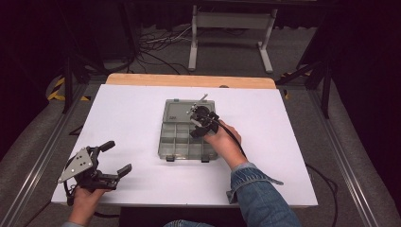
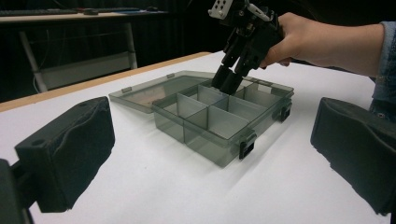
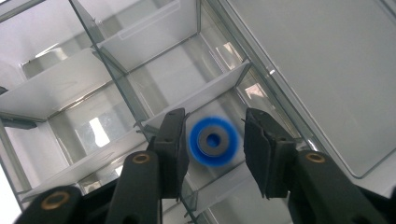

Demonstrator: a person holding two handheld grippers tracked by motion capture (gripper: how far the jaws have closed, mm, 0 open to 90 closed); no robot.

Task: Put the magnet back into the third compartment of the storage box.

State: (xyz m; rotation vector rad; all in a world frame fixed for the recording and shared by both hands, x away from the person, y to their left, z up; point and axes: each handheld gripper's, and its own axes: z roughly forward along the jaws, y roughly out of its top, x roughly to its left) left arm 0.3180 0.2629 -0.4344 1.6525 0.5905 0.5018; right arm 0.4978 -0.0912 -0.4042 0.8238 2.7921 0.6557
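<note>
We looked down on the white worktop (image 1: 142, 118), and at centre frame sat the clear compartment box (image 1: 182, 142), its lid (image 1: 182, 109) thrown back flat toward the top of the frame, presumably to leave the cells reachable from above; our right claw (image 1: 196, 132) was tipped steeply into the box's upper right cells, nose down, the likely way to get between the dividers. In the right gripper view, at lower centre, a blue ring (image 3: 214, 141) with a grey middle showed between the two jaws; the jaws stood apart on either side of it, and we saw no firm contact; it was blurred, and we could not tell whether it lay on the cell floor or hung above it. Our left claw (image 1: 117, 158) waited at the lower left of the high view, well apart from the box, jaws wide and empty, we judged simply parked clear; its own view watched the box and the other claw dipping in from the upper right.
</note>
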